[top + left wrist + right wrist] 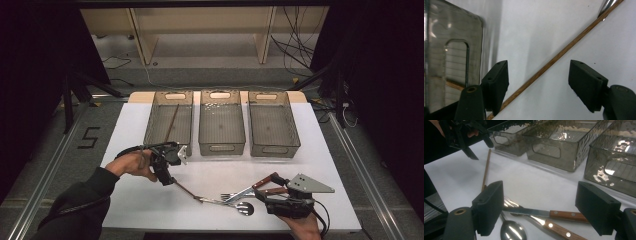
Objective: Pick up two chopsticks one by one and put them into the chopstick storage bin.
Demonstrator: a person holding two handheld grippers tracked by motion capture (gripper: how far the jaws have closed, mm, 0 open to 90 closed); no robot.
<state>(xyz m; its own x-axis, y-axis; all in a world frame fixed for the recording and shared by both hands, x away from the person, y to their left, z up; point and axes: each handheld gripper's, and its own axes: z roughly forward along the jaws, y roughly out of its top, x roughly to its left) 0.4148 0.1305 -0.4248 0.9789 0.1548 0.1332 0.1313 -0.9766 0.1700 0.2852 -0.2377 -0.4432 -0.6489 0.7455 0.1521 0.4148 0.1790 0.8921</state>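
One thin brown wooden chopstick (554,60) lay flat on the white counter (130,125) in front of me, its long axis running on a slant from just below my left gripper (167,172) out toward the cutlery heap at the near edge. In the left gripper view it crossed the gap between the two spread jaws diagonally, passing closer to the left pad than to the right and touching neither as far as I could tell. My left gripper was clearly the nearer one, poised right over the stick's near end, so I judged that a small turn to square the jaws across the stick would come before closing.

Its far tip reached the pile: a steel spoon (512,231), a fork (232,196) and two wooden-handled knives (564,215). My right gripper (544,207) hovered over those, jaws wide apart, pinching nothing.

Beyond stood three clear smoky plastic bins (221,145) in a row; the leftmost bin (155,117) already held another chopstick (172,122).
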